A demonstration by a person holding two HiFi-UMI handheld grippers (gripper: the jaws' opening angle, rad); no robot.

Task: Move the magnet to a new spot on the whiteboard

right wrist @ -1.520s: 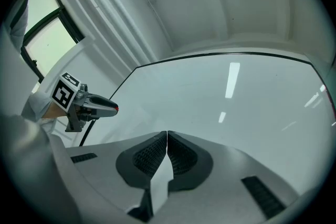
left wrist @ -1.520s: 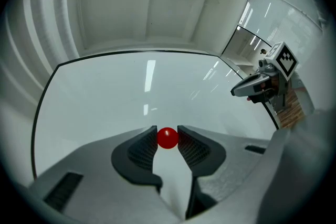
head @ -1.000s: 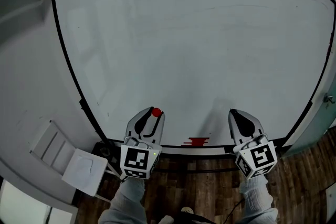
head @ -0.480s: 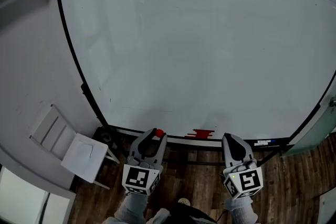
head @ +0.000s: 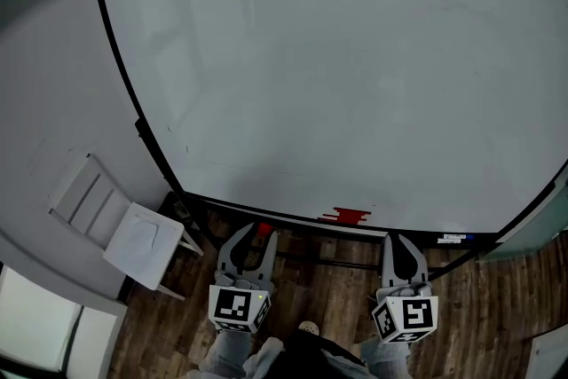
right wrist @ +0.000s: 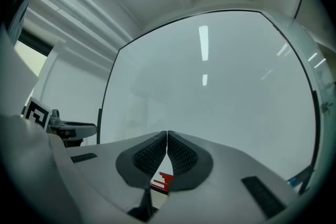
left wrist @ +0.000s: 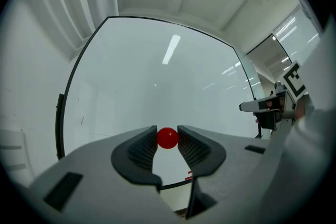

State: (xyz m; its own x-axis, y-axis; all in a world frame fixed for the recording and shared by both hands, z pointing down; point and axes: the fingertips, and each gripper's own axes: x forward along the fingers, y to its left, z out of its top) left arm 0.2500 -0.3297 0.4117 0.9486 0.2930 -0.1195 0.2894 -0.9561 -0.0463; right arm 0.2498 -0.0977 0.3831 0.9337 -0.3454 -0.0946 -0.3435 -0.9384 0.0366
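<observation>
The magnet [head: 264,229] is a small red ball, and my left gripper [head: 257,232] is shut on it. In the left gripper view the magnet [left wrist: 168,138] sits pinched between the two ribbed pads at the tips of my left gripper [left wrist: 168,140]. The gripper hangs just below the bottom edge of the large whiteboard [head: 337,58], away from its surface. My right gripper [head: 397,240] is level with it further right, also below the board. In the right gripper view its pads meet with nothing between them [right wrist: 167,140]. The whiteboard [left wrist: 157,76] fills both gripper views [right wrist: 220,81].
A red block [head: 348,215] lies on the ledge at the board's bottom edge, between the two grippers, also seen as the red block [right wrist: 163,182]. A white chair [head: 115,235] stands at the lower left. Wooden floor [head: 337,297] lies beneath.
Both grippers have drawn back from the lower part of the whiteboard to below its bottom edge. The red magnet came away with the left gripper, still pinched.
</observation>
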